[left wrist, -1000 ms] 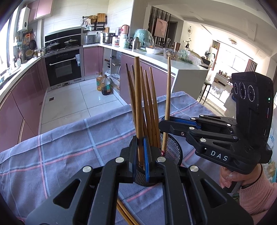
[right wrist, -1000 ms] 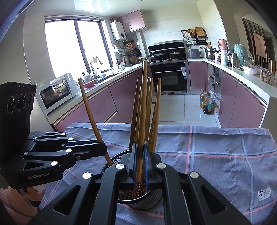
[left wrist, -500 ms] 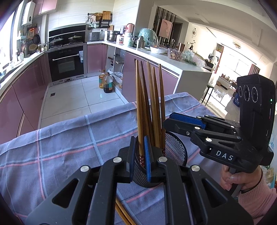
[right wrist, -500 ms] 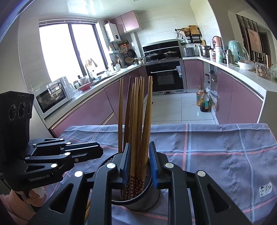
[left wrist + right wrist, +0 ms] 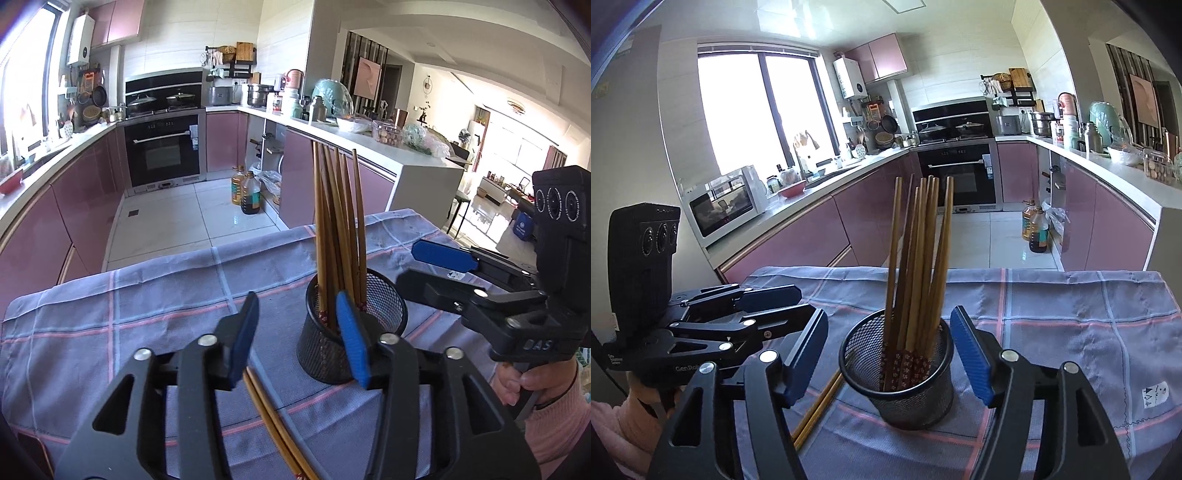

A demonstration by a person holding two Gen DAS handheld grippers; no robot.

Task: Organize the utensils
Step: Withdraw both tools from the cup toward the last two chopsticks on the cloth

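On worktop centre, mesh holder (image 5: 897,369) holds approx. eight chopsticks (image 5: 919,258), upright. Left hand-held gripper (image 5: 295,339) and right hand-held gripper (image 5: 886,354): jaws just opened, now apart, nothing betw. them. Two loose chopsticks (image 5: 273,424) lie flat near holder, left side. Judged mostly done; those two remain.

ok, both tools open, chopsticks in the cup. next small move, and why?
Probably lower the left tool onto the loose chopsticks lying on the cloth beside the mesh cup. Both tools' jaws have just been opening with nothing between them, and that pair is not yet in the cup.
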